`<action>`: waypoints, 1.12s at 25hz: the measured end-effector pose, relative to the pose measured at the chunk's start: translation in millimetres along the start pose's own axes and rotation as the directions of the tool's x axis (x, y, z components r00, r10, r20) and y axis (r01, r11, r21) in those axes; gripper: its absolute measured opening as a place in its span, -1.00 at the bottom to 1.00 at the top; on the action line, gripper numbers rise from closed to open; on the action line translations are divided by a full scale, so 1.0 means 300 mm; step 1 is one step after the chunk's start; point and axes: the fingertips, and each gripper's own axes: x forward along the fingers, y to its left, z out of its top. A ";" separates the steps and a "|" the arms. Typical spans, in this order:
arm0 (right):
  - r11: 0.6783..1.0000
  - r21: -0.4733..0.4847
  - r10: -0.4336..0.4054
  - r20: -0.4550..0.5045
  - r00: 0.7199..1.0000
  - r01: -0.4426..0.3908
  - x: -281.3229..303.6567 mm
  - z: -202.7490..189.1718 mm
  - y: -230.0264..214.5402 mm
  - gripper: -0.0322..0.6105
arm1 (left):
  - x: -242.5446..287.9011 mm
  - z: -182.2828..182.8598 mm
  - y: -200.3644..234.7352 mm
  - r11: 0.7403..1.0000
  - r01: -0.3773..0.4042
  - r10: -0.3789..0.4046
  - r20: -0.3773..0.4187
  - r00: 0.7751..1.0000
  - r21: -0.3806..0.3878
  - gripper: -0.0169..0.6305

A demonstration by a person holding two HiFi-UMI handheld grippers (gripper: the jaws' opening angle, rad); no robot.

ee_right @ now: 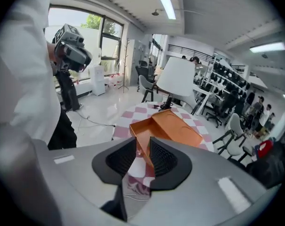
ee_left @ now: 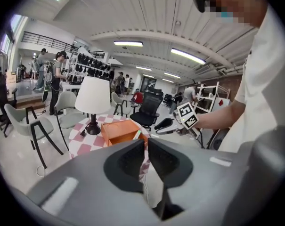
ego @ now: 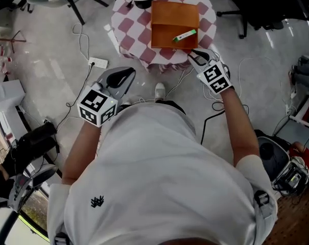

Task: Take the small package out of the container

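**Status:** by my reading, the extraction is not yet complete.

**Task item:** The small green-and-white package lies slantwise at the 4 o'clock corner of the open orange rectangular container. The container sits at your 12 o'clock, on the round tabletop with a red-and-white checked cloth. The head view does not settle whether the package rests on the rim or just inside it.

**Right tongs:** Your right tongs hover just off that same corner, at 5 o'clock of the container, with the tips pointing toward the package. They stand apart and grip nothing. Through the gap you see only the container's near wall and the cloth.

**Left tongs:** Your left tongs hang well back at 7 o'clock of the tabletop, off its edge, closed with nothing between them.

**Done:** the right tongs are lined up on the package.

**Left to do:**
- Close on the package.
- Lift it clear of the walls.
- Set it down outside the container.

The left tongs appear to have no job here.
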 end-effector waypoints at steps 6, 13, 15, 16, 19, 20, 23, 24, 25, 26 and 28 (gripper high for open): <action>0.977 -0.183 0.083 -0.136 0.987 -0.107 0.171 -0.123 -0.139 -0.63 | 0.028 0.026 0.048 0.992 -0.116 0.117 0.021 0.993 -0.052 -0.70; 0.900 -0.365 0.139 -0.280 0.950 -0.239 0.340 -0.193 -0.211 -0.54 | 0.016 0.005 0.090 0.968 -0.216 0.217 -0.008 0.976 -0.130 -0.70; 0.869 -0.413 0.145 -0.311 0.939 -0.272 0.380 -0.204 -0.221 -0.48 | 0.017 -0.003 0.098 0.963 -0.229 0.229 -0.012 0.973 -0.141 -0.70; 0.853 -0.437 0.146 -0.324 0.935 -0.285 0.397 -0.206 -0.224 -0.48 | 0.016 -0.007 0.103 0.961 -0.235 0.236 -0.014 0.972 -0.144 -0.70; 0.812 -0.487 0.150 -0.361 0.920 -0.323 0.442 -0.206 -0.230 -0.46 | 0.006 -0.018 0.119 0.953 -0.258 0.258 -0.017 0.966 -0.157 -0.70; 0.798 -0.499 0.153 -0.376 0.914 -0.339 0.453 -0.208 -0.229 -0.46 | 0.001 -0.021 0.122 0.951 -0.265 0.266 -0.017 0.964 -0.162 -0.70; 0.751 -0.527 0.167 -0.430 0.887 -0.397 0.479 -0.223 -0.223 -0.46 | -0.014 -0.030 0.139 0.942 -0.285 0.286 -0.017 0.958 -0.177 -0.70; 0.735 -0.534 0.171 -0.451 0.876 -0.418 0.486 -0.230 -0.221 -0.46 | -0.017 -0.033 0.146 0.939 -0.290 0.292 -0.017 0.956 -0.183 -0.70; 0.721 -0.537 0.175 -0.470 0.865 -0.438 0.492 -0.239 -0.220 -0.46 | -0.021 -0.037 0.153 0.937 -0.295 0.298 -0.016 0.955 -0.189 -0.70; 0.709 -0.538 0.179 -0.488 0.854 -0.456 0.497 -0.248 -0.218 -0.46 | -0.025 -0.040 0.157 0.934 -0.300 0.303 -0.016 0.953 -0.194 -0.70; 0.694 -0.537 0.185 -0.512 0.839 -0.480 0.503 -0.261 -0.212 -0.46 | -0.034 -0.045 0.161 0.931 -0.307 0.310 -0.015 0.950 -0.197 -0.70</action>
